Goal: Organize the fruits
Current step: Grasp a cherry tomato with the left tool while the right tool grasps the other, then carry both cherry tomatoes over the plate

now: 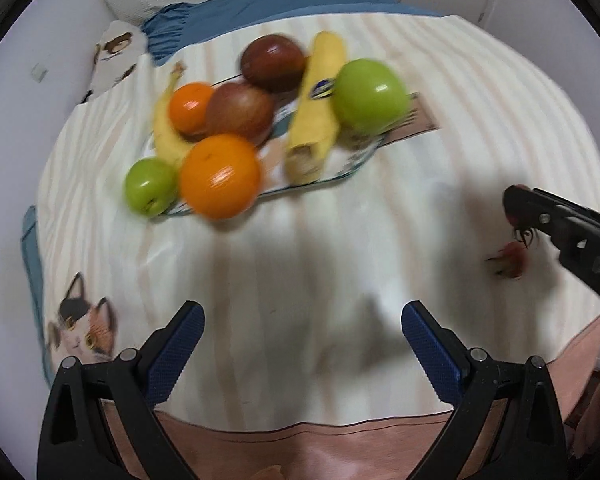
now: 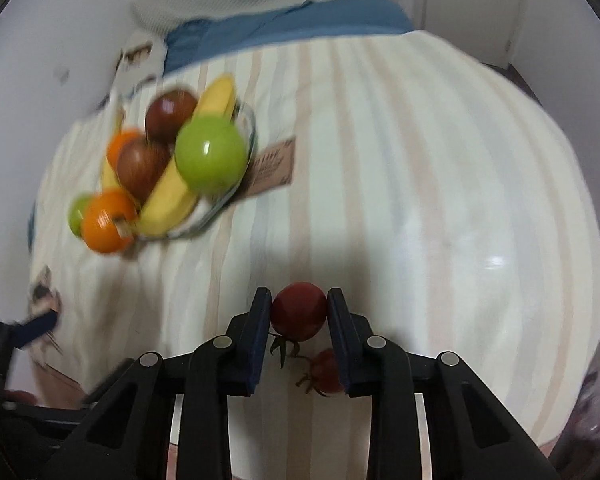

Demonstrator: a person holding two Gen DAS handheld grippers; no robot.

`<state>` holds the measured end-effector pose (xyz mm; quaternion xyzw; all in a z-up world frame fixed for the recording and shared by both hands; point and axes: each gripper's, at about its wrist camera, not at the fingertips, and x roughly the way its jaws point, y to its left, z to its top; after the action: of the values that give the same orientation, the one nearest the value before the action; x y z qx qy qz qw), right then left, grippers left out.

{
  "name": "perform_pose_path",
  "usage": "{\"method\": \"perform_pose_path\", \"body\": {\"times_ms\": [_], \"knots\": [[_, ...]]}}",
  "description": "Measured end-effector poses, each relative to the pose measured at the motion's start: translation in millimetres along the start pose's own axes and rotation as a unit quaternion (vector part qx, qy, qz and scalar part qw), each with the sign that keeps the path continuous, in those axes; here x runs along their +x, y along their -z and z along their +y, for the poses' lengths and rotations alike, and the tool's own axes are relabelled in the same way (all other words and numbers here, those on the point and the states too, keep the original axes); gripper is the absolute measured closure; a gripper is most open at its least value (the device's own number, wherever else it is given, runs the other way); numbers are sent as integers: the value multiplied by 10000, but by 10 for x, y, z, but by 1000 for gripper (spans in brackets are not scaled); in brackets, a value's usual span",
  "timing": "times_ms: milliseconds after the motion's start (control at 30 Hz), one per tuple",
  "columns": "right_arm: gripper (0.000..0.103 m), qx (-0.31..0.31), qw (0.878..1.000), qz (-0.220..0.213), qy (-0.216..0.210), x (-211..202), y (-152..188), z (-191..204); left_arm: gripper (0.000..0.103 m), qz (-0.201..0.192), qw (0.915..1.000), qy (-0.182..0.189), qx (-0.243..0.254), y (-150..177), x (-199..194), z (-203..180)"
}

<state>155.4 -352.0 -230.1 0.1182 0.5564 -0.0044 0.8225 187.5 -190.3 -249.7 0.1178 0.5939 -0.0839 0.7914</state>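
Setting: a bed or table covered by a cream cloth with pale peach stripes (image 2: pixel 380 168); a blue fabric (image 2: pixel 284 28) lay bunched at its far edge, and a cat face print (image 1: pixel 82 332) showed at the cloth's near left corner.

Left gripper (image 1: pixel 302 332): its blue-padded fingers (image 1: pixel 176 352) stood wide apart with nothing between them, hovering above bare cloth near the front edge.

Right gripper (image 2: pixel 299 314): clenched on a small red tomato (image 2: pixel 299 312), one pad touching each side, the green stem pointing down toward the camera. From the left wrist view this gripper (image 1: pixel 518 208) entered from the right edge, well apart from the tray.

Second tomato: another small red tomato (image 2: pixel 326 372) lay on the cloth just below and beside the held one, partly hidden by the right finger; it was blurred in the left wrist view (image 1: pixel 510 260).

Tray: a clear glass tray (image 2: pixel 246 128) sat on the far left part of the cloth, well away from both tomatoes.

Tray contents: a large green apple (image 1: pixel 368 94), a small green apple (image 1: pixel 150 186), two oranges (image 1: pixel 220 176) (image 1: pixel 190 106), two dark red apples (image 1: pixel 240 110) (image 1: pixel 274 62), a banana with a blue sticker (image 1: pixel 316 108) and a second banana (image 1: pixel 166 124), all piled touching one another.

Sharpness: both views were motion-blurred, so fine detail on the fruit could not be read.
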Motion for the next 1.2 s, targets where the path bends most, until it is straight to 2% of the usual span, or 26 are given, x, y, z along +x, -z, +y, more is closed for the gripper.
{"method": "perform_pose_path", "body": {"times_ms": [133,233,400,467,567,633,667,733,767,967,1100,1200], "knots": [[72,522,9984,-225,-41,-289,16,-328,2,19,9989,435,173,-117,-24,-246],[72,761,9966,-293,132,-386,102,-558,3,29,9964,722,445,-193,-11,-489],[72,1157,9927,-190,296,-355,272,-872,22,57,9919,915,874,-246,75,-867],[72,1286,9910,-162,328,-337,354,-952,24,90,9907,961,962,-259,131,-968],[72,1450,9887,-159,357,-320,458,-1025,33,143,9883,1066,1081,-275,226,-1107],[72,1516,9877,-150,360,-305,506,-1048,51,171,9868,1089,1185,-285,278,-1204],[72,1527,9875,-143,367,-296,524,-1055,64,204,9856,1087,1276,-288,310,-1262],[72,1535,9874,-125,377,-293,542,-1057,72,99,9846,1054,1392,-297,319,-1355],[72,1527,9874,-117,387,-281,550,-1050,80,65,9841,1058,1429,-302,316,-1378],[72,1499,9878,-181,367,-343,531,-1024,80,13,9853,1177,1241,-352,212,-1297],[72,1433,9889,-283,261,-434,464,-931,80,12,9860,1403,905,-449,39,-972],[72,1308,9907,-354,87,-487,384,-768,80,-60,9858,1581,571,-527,-139,-579]]}}
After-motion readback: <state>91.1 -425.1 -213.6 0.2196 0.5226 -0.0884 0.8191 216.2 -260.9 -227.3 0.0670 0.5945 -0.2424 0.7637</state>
